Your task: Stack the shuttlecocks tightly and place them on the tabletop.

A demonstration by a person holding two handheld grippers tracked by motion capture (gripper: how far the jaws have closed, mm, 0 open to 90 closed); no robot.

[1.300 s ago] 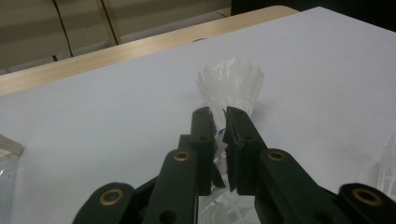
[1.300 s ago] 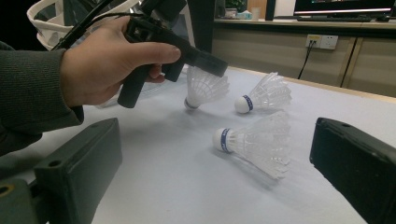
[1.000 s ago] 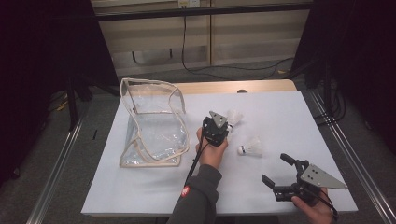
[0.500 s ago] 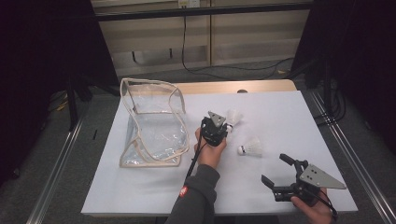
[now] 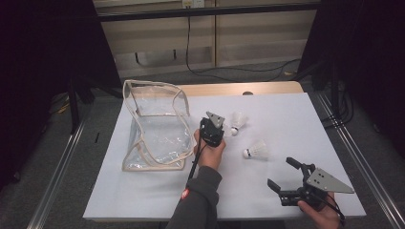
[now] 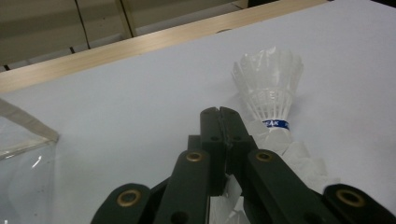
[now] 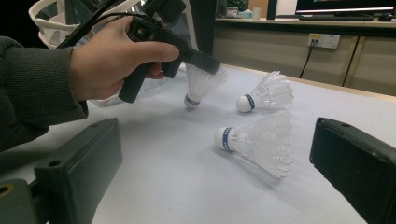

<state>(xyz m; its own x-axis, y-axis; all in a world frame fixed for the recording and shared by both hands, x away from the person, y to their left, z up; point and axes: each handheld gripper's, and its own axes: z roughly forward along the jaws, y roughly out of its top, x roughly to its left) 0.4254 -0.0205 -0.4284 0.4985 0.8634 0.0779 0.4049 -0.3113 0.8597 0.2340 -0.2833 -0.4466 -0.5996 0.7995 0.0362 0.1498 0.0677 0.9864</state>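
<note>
White-topped counter (image 5: 143, 200) with wood edge is sitting on grey floor (image 5: 57, 157); black cable (image 5: 191, 52) is hanging down pale slatted wall (image 5: 258, 38); dark sides, dim lighting.

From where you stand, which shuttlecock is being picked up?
Start at the clear bag on the white table. Right of it, the left gripper pinches one shuttlecock by its feathers, cork down; its two neighbours lie free on their sides.

Lab: white test table (image 5: 143, 200), aluminium rails (image 5: 57, 186), wall socket (image 7: 323, 40).
</note>
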